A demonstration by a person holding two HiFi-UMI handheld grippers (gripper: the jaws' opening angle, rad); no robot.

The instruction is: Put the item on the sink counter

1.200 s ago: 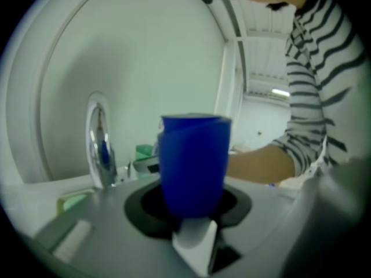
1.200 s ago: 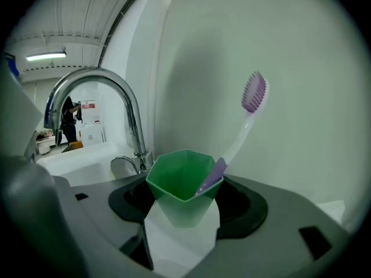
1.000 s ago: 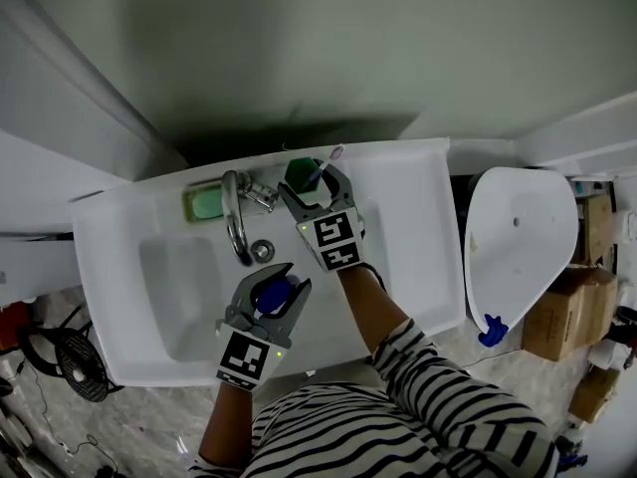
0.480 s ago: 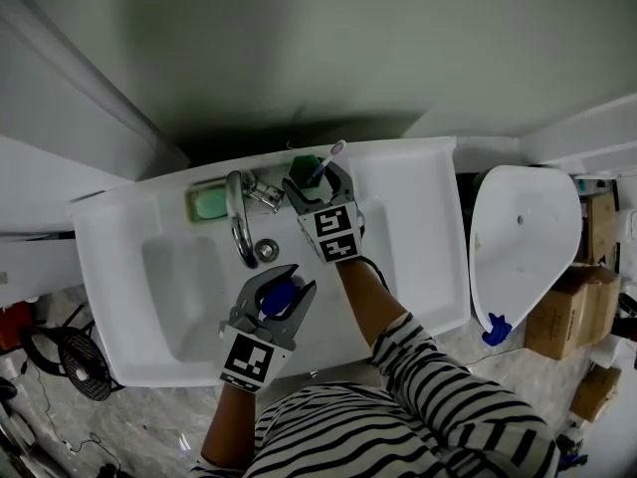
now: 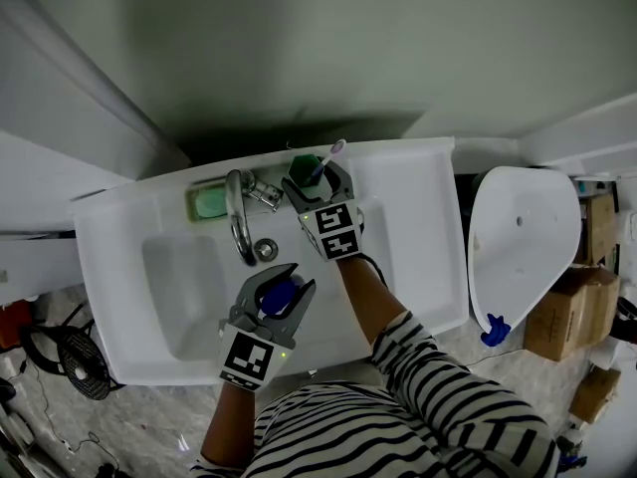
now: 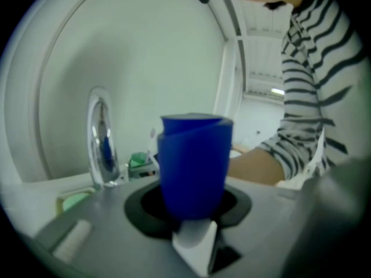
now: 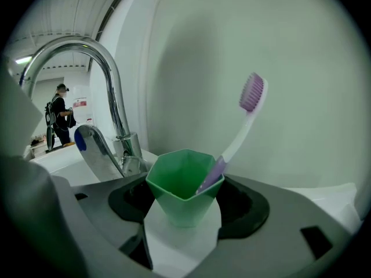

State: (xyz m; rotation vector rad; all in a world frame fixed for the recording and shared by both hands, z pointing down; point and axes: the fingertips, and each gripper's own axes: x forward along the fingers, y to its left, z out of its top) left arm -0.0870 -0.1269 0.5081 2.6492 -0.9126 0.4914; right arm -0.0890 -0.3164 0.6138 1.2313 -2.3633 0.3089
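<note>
– What has your left gripper (image 5: 286,279) got?
– A blue cup (image 5: 278,296). My jaws stand about half apart and press on its sides, upright, over the front part of the sink (image 5: 418,227) bowl.
– And the right gripper (image 5: 317,179)?
– Its jaws are closed round a green cup (image 7: 184,193) with 1 purple toothbrush (image 7: 243,126) leaning in it. That cup is at the back rim, just right of the tap (image 5: 237,222). Whether it touches the counter, I cannot tell.
</note>
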